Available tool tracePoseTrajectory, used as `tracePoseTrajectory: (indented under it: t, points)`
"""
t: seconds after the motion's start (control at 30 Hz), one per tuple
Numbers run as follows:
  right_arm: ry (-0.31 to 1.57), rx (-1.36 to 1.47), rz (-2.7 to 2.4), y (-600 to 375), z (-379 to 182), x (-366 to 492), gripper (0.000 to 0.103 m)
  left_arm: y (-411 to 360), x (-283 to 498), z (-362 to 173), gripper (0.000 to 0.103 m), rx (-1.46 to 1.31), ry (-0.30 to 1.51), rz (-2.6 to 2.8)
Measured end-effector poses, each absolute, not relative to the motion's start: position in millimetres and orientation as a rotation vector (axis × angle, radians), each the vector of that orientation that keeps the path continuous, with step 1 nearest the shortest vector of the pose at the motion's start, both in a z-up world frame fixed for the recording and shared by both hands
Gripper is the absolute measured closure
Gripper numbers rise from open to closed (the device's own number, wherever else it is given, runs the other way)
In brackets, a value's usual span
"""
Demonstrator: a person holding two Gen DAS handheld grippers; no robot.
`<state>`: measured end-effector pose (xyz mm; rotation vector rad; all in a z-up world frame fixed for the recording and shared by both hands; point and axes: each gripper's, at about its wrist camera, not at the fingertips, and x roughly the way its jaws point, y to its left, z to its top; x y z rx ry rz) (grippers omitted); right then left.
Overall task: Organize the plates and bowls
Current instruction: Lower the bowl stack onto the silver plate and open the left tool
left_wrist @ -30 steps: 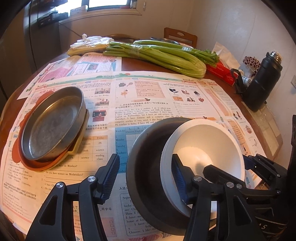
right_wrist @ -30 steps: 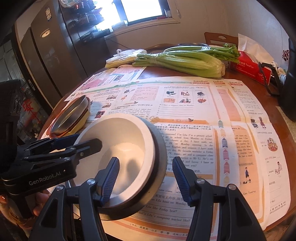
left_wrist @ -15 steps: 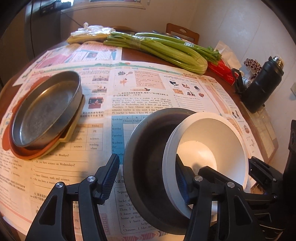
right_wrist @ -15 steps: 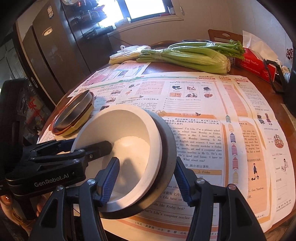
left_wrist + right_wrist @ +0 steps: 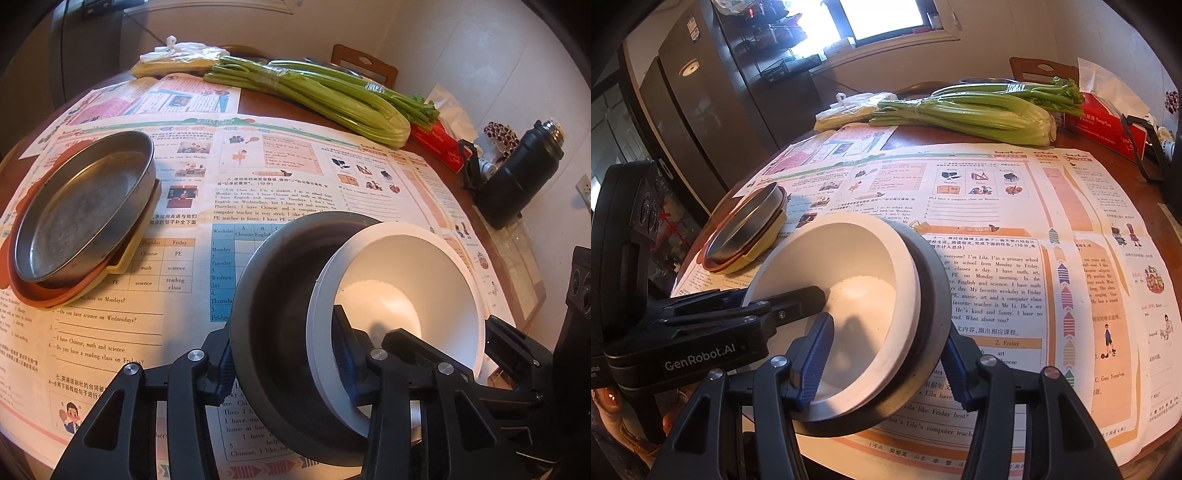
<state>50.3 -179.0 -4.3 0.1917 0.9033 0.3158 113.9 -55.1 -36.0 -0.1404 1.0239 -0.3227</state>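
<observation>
Your left gripper (image 5: pixel 284 362) and right gripper (image 5: pixel 886 358) are both closing across the nested bowls' rims — white bowl (image 5: pixel 857 280) inside dark bowl (image 5: pixel 280 295) — tilted above the papered bench (image 5: pixel 258 177); the steel plate (image 5: pixel 81 210) is sitting farther left.

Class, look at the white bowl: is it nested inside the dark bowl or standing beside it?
Nested inside. The white bowl sits within the dark bowl, whose rim rings it in both views; the white bowl holds no contents.
</observation>
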Motion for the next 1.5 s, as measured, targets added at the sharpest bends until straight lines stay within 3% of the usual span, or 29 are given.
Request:
tracePoseTrajectory:
  t: [0.4,0.8,1.07,1.5]
  points:
    - [0.858,0.160,0.334,-162,18,57,0.047,-31,119,-12,0.058,-0.164,0.974,-0.313]
    - [0.761,0.061,0.457,-74,77,102,0.046,70,141,42,0.057,-0.227,0.859,-0.193]
    - [0.829,0.030,0.528,-8,63,144,0.047,127,166,17,0.057,-0.286,0.913,-0.122]
    - [0.878,-0.002,0.497,14,39,158,0.046,143,173,-9,0.053,-0.242,0.891,-0.048]
